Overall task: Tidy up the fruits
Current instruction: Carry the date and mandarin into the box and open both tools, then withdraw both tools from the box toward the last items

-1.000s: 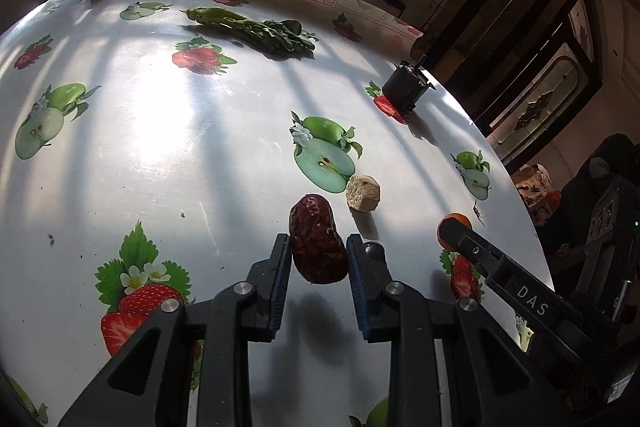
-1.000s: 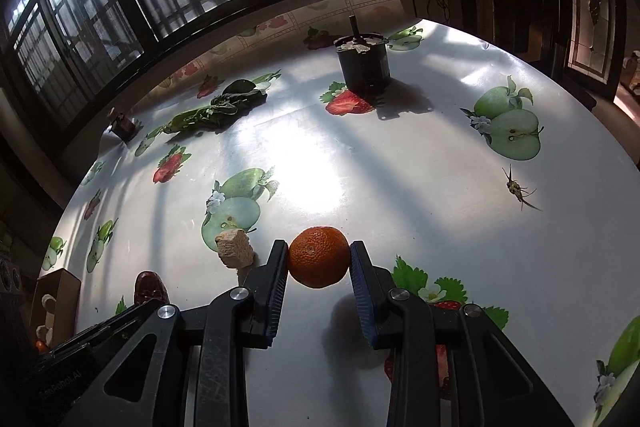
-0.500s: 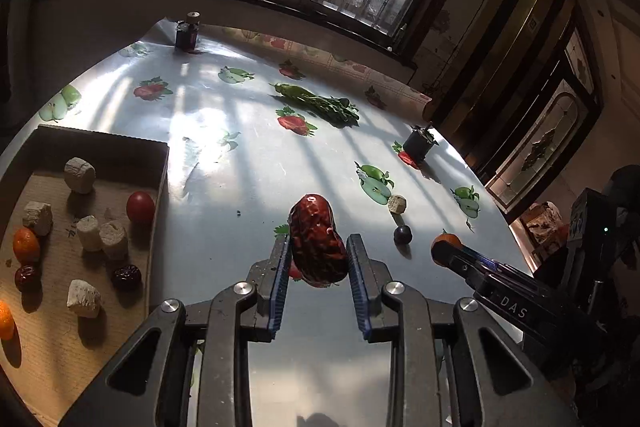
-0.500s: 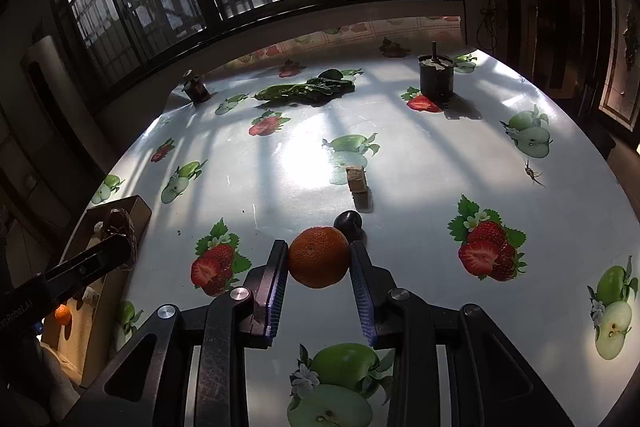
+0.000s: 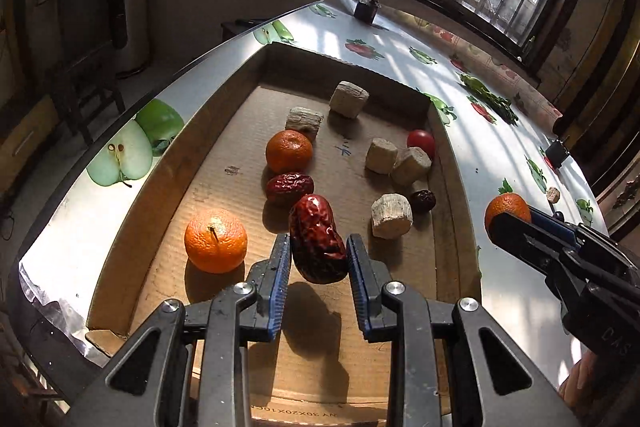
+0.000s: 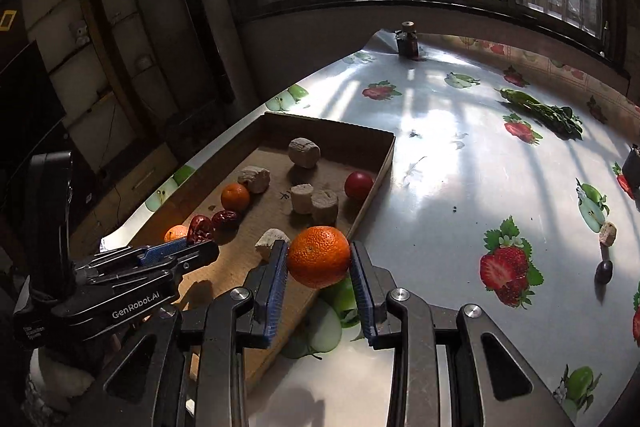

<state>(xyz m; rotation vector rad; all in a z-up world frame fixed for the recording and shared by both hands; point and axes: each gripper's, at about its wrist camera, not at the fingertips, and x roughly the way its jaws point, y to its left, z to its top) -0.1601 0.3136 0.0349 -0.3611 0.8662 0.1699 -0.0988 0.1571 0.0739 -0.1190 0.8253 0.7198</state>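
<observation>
My left gripper (image 5: 318,257) is shut on a dark red date (image 5: 317,239) and holds it above the cardboard tray (image 5: 168,187). The tray holds two oranges (image 5: 215,240), more dates (image 5: 289,187), a red fruit (image 5: 421,142) and several beige chunks (image 5: 391,215). My right gripper (image 6: 319,265) is shut on an orange (image 6: 319,256) and holds it over the tray's right wall (image 6: 370,199). The right gripper also shows at the right in the left wrist view (image 5: 508,217).
The table (image 6: 460,187) has a shiny fruit-print cloth. On it lie a beige chunk (image 6: 608,228), a dark small fruit (image 6: 603,270), a bunch of greens (image 6: 548,111) and a small dark jar (image 6: 408,41) at the far edge.
Both grippers have swung left from the middle of the table to the tray, each still holding its fruit. The date is over the tray floor, the orange at its right wall.
</observation>
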